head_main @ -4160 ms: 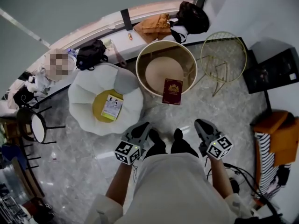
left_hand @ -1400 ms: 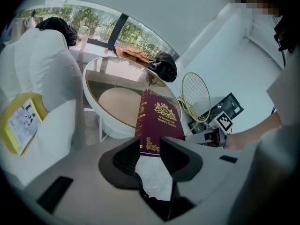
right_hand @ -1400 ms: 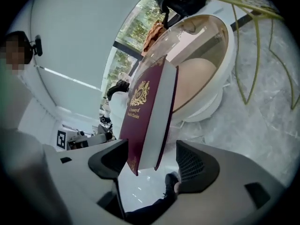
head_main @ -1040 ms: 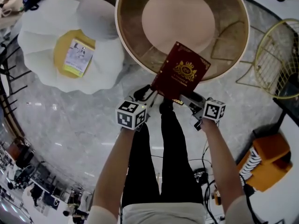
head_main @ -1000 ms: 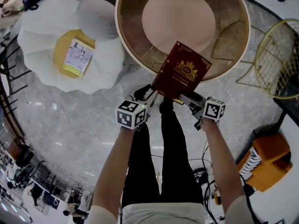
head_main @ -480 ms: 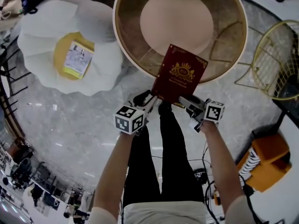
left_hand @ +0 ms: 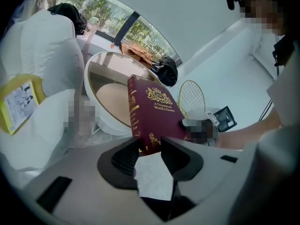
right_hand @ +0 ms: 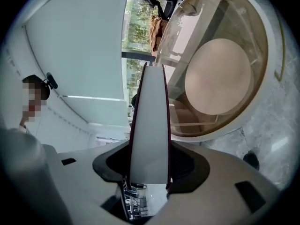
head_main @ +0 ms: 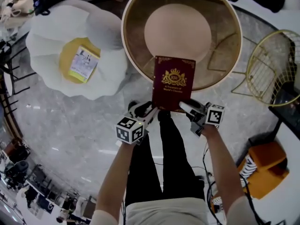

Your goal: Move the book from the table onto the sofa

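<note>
A dark red hardback book (head_main: 173,83) with a gold crest hangs above the near rim of the round glass-topped table (head_main: 125,41). My left gripper (head_main: 149,110) is shut on its lower left corner, and in the left gripper view the book (left_hand: 152,114) rises out of that gripper (left_hand: 150,146). My right gripper (head_main: 187,108) holds the lower right edge. In the right gripper view the book's white page edge (right_hand: 149,125) fills the gap of that gripper (right_hand: 149,163); its jaws are closing and both covers touch them. The white petal-shaped sofa (head_main: 51,32) lies to the left.
A yellow cushion (head_main: 68,55) with a booklet (head_main: 83,64) on it rests on the sofa seat. A gold wire side table (head_main: 272,69) stands at right, an orange seat (head_main: 265,165) at lower right. My legs stand on grey marble floor (head_main: 70,121).
The book has come up off the table rim and swung from tilted to square in the head view. Both grippers rose with it.
</note>
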The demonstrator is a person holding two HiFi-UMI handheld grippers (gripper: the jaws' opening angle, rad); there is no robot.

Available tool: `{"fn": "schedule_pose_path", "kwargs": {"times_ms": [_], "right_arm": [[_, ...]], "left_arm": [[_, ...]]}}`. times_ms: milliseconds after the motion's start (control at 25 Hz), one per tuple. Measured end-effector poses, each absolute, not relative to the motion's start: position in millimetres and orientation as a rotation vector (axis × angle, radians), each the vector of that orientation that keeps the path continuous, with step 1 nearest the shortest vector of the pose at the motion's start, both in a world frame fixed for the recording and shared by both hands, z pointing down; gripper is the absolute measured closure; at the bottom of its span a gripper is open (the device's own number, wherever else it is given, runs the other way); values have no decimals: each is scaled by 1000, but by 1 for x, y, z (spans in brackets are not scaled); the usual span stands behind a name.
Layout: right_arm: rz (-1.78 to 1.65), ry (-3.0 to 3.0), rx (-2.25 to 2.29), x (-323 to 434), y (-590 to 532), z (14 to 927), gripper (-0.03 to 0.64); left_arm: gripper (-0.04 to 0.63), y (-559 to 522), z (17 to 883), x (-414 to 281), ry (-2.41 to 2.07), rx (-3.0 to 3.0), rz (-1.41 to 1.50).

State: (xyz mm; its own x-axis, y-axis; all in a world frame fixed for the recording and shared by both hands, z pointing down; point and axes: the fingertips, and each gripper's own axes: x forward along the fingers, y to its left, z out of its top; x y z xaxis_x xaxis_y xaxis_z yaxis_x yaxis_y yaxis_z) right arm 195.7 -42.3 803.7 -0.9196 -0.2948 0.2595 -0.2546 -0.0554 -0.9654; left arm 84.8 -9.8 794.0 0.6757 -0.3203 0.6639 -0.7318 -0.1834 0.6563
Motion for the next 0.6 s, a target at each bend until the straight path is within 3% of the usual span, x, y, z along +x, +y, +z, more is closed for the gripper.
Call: {"fn": "schedule_pose_path", "kwargs": {"times_ms": [600], "right_arm": [[-2195,2294,-488,101,-42,778,376]], "left_arm": [[456,2,764,-8,-983,1750,312]]}}
